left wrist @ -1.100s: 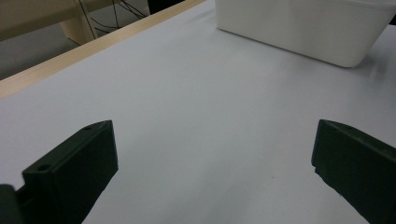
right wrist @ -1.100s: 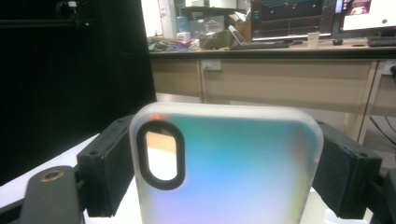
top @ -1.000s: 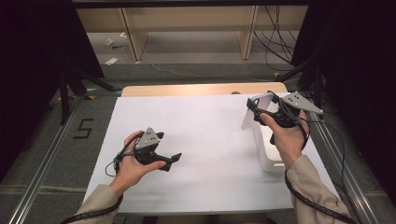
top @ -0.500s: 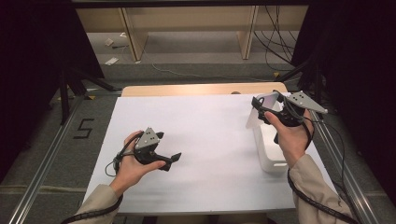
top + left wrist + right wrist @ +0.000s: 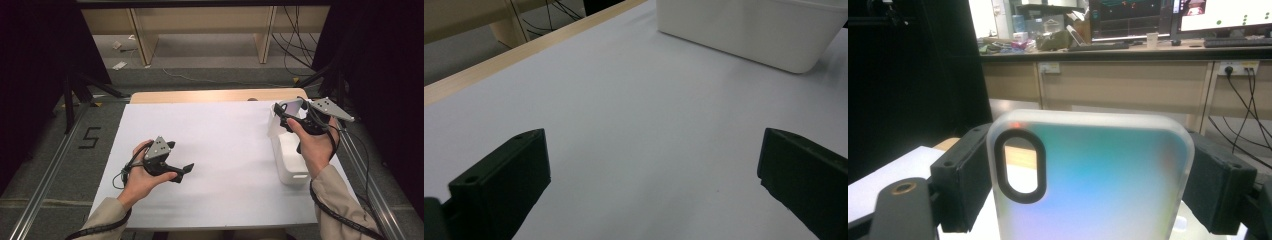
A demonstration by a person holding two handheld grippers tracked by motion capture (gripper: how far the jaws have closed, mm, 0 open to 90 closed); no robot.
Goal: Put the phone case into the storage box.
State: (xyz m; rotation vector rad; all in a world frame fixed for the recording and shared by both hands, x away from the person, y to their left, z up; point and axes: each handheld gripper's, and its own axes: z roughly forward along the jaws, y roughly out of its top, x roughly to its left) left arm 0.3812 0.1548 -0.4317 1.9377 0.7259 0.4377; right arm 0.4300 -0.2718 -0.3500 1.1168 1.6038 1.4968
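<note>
Your table [image 5: 220, 150] is covered by a white sheet, with a strip of bare wood showing along its far edge. Beyond it lies a grey floor with wooden furniture legs and loose cables, and dark curtains stand on both sides.

On the right side of the table sits a white bin [image 5: 289, 160], long and open-topped. From your left gripper view the same bin [image 5: 754, 30] stands far off at the upper right, well apart from that gripper's jaws.

Your right hand [image 5: 312, 147] is raised above the far end of the bin and carries the right gripper [image 5: 286, 111], its grey plate pointing off to the right. Its jaws are clamped on a phone case [image 5: 291, 106]. In your right gripper view the phone case [image 5: 1098, 180] stands upright between the two black jaws, each pressing one of its long sides. It is frosted and translucent, with a teal-to-violet sheen and a black-rimmed oval camera hole at its upper left. Behind it you see a wooden counter with monitors and clutter on top.

Your left hand [image 5: 142, 172] rests low over the near-left part of the sheet and holds the left gripper [image 5: 186, 170], which points right, toward the bin. Its jaws are spread wide with nothing between them; in your left gripper view the left gripper [image 5: 649, 190] has only bare white sheet in the gap.
</note>
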